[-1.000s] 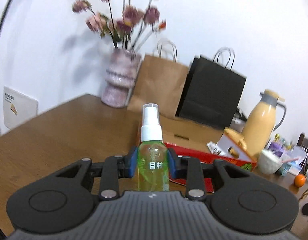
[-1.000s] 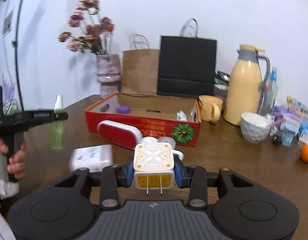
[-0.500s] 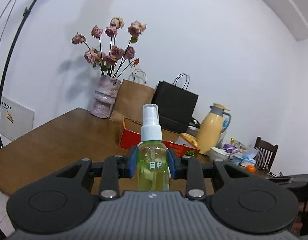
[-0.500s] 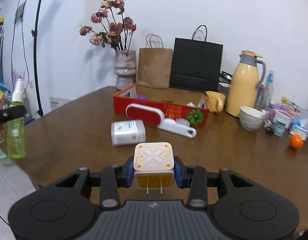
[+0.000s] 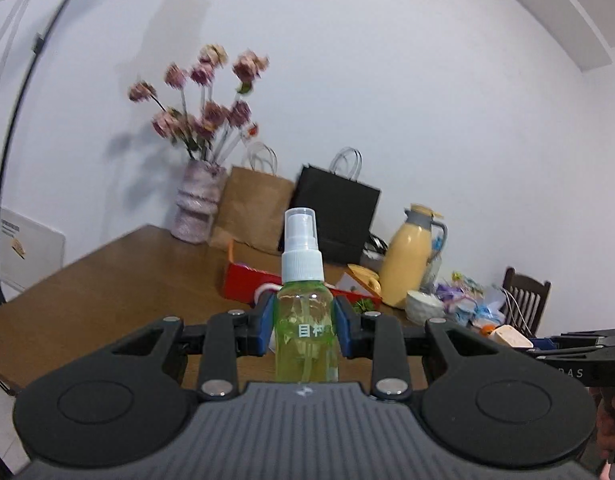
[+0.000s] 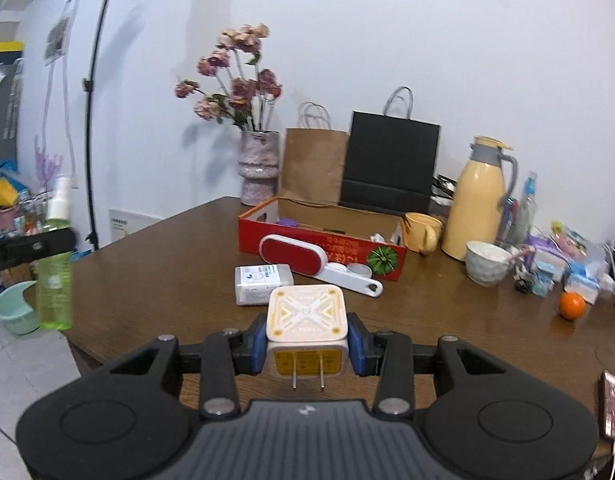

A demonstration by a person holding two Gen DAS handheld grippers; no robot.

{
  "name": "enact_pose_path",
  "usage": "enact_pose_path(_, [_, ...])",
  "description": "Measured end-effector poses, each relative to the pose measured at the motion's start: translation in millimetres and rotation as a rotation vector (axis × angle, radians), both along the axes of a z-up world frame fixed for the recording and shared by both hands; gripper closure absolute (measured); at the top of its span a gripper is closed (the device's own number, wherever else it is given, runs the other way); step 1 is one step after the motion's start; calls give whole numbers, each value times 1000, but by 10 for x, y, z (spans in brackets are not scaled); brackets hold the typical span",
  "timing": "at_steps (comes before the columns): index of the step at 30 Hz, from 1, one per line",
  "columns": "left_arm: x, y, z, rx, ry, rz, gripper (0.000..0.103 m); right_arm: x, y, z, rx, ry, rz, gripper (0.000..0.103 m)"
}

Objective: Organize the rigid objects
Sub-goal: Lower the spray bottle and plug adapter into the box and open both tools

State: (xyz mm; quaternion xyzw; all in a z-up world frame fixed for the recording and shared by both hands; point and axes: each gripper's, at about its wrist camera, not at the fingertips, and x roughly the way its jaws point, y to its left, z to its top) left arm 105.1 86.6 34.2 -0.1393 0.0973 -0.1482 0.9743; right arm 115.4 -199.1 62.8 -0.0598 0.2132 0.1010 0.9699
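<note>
My left gripper (image 5: 304, 330) is shut on a green spray bottle (image 5: 305, 320) with a white pump cap, held upright off the near-left corner of the table. The same spray bottle (image 6: 55, 276) shows at the left edge of the right wrist view. My right gripper (image 6: 306, 346) is shut on a white cube charger (image 6: 305, 318), its two prongs pointing back at the camera. Ahead on the brown table (image 6: 167, 276) stands an open red cardboard box (image 6: 321, 238). Before it lie a red-and-white lint brush (image 6: 307, 256) and a small white box (image 6: 263, 282).
Behind the red box stand a vase of dried flowers (image 6: 259, 168), a brown paper bag (image 6: 313, 164) and a black bag (image 6: 391, 164). To the right are a yellow mug (image 6: 423, 232), yellow jug (image 6: 477, 200), white bowl (image 6: 487, 266), orange (image 6: 571, 306) and small clutter.
Both grippers have pulled back from the red box toward the table's near edge, each keeping its object. The table now lies farther off in both views.
</note>
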Motion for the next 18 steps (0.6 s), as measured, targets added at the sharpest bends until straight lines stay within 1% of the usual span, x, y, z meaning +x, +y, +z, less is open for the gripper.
enact_pose_path(3, [262, -67, 73, 5, 23, -49, 71, 188, -116, 58, 0, -2, 21, 65])
enact_pose_path(5, [495, -121, 162, 5, 32, -72, 71, 402, -218, 124, 20, -11, 37, 65])
enact_pose_path(8, [918, -178, 334, -33, 55, -130, 71, 764, -336, 236, 53, -32, 56, 65])
enact_pose_path(11, [1428, -223, 500, -20, 86, -129, 71, 1185, -405, 409, 32, -73, 91, 65])
enact_pose_path(14, [2002, -202, 664, -47, 138, -118, 71, 1682, -499, 604, 32, -95, 133, 65])
enact_pose_path(15, [2200, -205, 719, -52, 152, -115, 71, 1900, -528, 668, 32, -94, 150, 65])
enact_pose_path(17, [2653, -238, 837, -35, 165, -88, 71, 2276, -555, 750, 43, -84, 173, 65])
enact_pose_path(18, [2880, -268, 878, -27, 178, -79, 71, 2545, -575, 788, 53, -65, 188, 65])
